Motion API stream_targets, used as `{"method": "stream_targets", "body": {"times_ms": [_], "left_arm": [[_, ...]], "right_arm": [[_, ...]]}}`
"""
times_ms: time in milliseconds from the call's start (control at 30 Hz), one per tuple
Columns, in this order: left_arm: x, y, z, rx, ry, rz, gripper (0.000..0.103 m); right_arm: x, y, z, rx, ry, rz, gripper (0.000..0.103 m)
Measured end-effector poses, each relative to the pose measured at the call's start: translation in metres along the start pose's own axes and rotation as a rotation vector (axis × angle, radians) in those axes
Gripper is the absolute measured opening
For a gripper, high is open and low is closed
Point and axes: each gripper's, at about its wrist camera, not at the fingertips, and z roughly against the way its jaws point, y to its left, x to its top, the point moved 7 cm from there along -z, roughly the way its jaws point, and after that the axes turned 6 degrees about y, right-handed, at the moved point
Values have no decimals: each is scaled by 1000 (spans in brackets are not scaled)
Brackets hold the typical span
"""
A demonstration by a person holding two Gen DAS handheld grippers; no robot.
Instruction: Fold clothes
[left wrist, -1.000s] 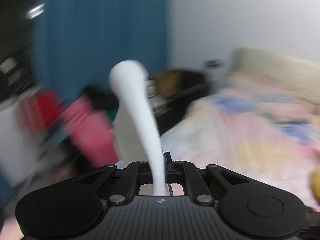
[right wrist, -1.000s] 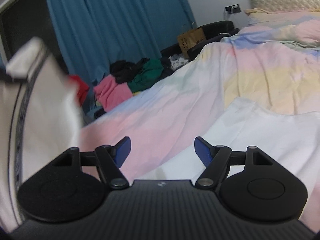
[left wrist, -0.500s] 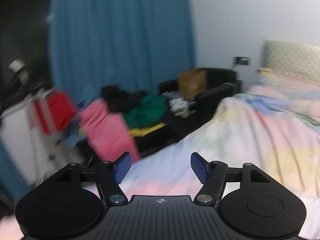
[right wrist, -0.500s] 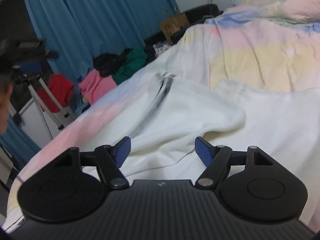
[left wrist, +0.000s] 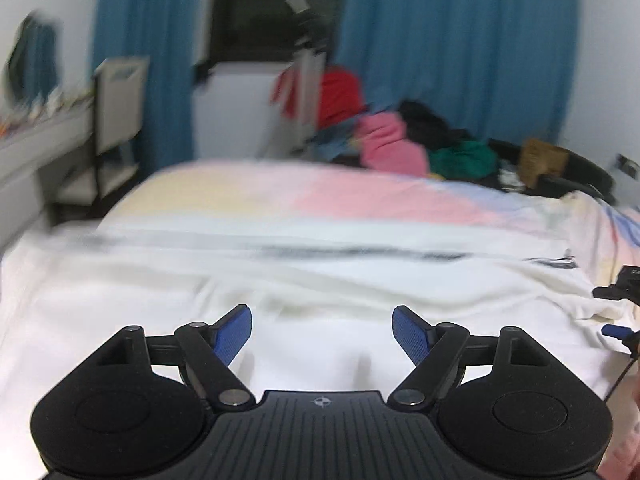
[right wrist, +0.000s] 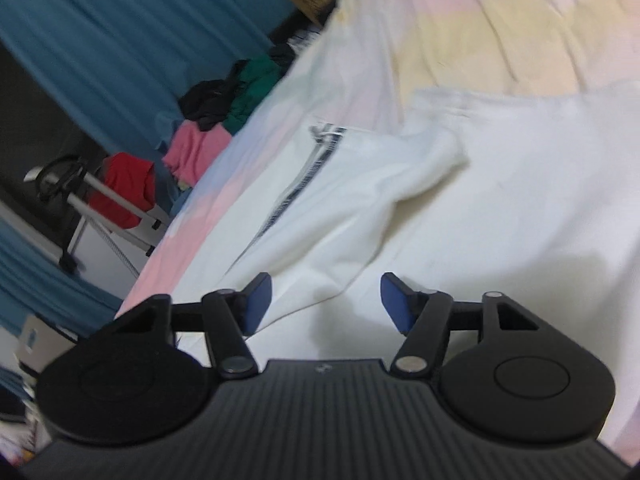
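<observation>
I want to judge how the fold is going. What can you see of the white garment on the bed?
The white garment looks like soft, thick cotton and lies spread on the pastel bedspread. A dark stripe runs along one folded-over part, which lies loosely on the rest with rumpled edges. Neither the left gripper nor the right gripper grips it; both are open just above the cloth, the left having just opened and the right having narrowed.

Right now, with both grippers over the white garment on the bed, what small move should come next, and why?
Probably lower the right gripper onto the folded edge of the white garment and pinch it. Its jaws have just been closing, with that edge lying beneath them but not yet pressed. The left gripper has just been opening and holds nothing, so it can't carry the fold.
</observation>
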Motion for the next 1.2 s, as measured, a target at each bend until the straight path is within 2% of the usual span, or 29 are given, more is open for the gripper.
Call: {"method": "stream_targets", "body": {"times_ms": [67, 133, 233, 267, 333, 400, 433, 467, 500, 633, 767, 867, 967, 1033, 1133, 1200], "left_arm": [[-9, 15, 12, -14, -8, 75, 80], [-11, 25, 23, -6, -8, 86, 80], [-4, 19, 8, -15, -17, 89, 80], [-1, 12, 0, -25, -22, 100, 80], [-3, 13, -15, -41, -33, 119, 80], [-5, 13, -32, -37, -23, 144, 80], [-6, 17, -39, -51, -16, 158, 80], [-7, 19, -47, -65, -9, 170, 80], [-9, 19, -54, -73, -3, 174, 80], [-10, 36, -69, -87, 19, 229, 80], [-8, 42, -72, -122, 23, 264, 80], [-9, 39, -68, -122, 25, 258, 80], [-8, 35, -62, -133, 21, 242, 80], [-8, 33, -58, -131, 12, 220, 80], [-9, 29, -53, -115, 4, 194, 80], [-10, 28, -52, -109, 9, 193, 80]], "right_arm": [[4, -9, -5, 11, 33, -60, 61], [7, -18, -12, 17, 60, -124, 61], [15, -21, -33, 11, 74, -147, 58], [20, -19, -40, -16, 56, -125, 46], [32, -9, -55, -84, 12, 11, 32], [39, -3, -74, -138, 13, 67, 32], [44, -1, -81, -133, 18, 51, 31], [50, 5, -85, -121, 14, 41, 21], [57, 12, -90, -110, 10, 32, 15], [86, 75, -93, -122, -50, 185, 9], [129, 158, -67, 4, -155, 235, 8], [151, 194, -34, 111, -259, 289, 7], [148, 163, -12, 163, -338, 288, 7], [137, 111, -23, 105, -308, 242, 7], [115, 17, -56, -36, -203, 117, 6], [104, -29, -67, -56, -165, 35, 6]]}}
